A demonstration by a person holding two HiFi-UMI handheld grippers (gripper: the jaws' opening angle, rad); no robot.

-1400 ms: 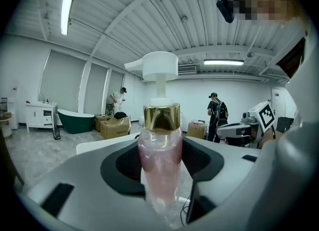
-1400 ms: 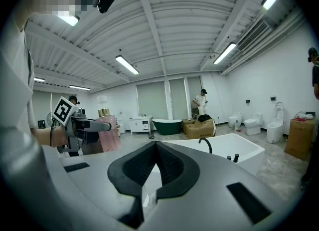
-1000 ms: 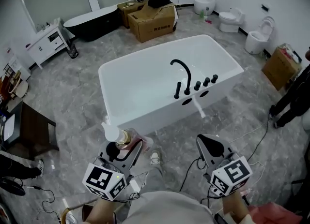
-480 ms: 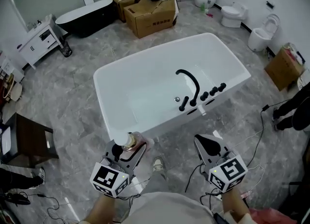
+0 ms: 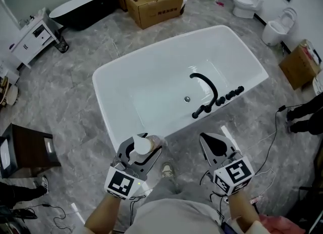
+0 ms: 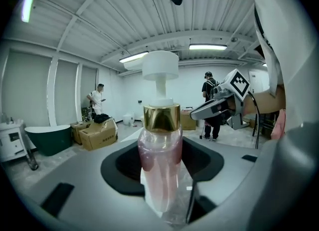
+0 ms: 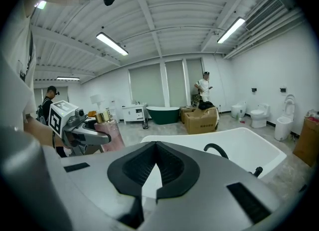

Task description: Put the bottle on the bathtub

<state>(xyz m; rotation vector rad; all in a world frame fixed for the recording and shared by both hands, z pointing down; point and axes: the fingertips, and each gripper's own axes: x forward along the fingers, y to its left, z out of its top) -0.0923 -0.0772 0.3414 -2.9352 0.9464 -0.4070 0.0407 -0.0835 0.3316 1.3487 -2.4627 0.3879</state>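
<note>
1 white bathtub (image 5: 102, 104) fills the middle of the head view, standing on grey marble floor (image 5: 60, 101), with a black faucet (image 5: 207, 89) and its knobs along the near long edge, toward the right end. That near edge and its left corner lie just ahead of us.

2 grippers hang low in the same view. Our right gripper (image 5: 206, 140) has its pads together with nothing between them, and it sits off the near edge below the faucet. Our left gripper (image 5: 142, 148) is clamped around the pink bottle (image 6: 160, 170), a pump bottle with a gold collar (image 6: 161, 117) and a white pump head.

We hold the bottle upright, long axis vertical, its base below the pads. From above it overlaps the near edge close to the left corner, though we cannot tell its height over the rim. We judge the left gripper alone does the placing: the flat rim lies just ahead and below, so a short forward move and a straight lowering should seat the base.
</note>
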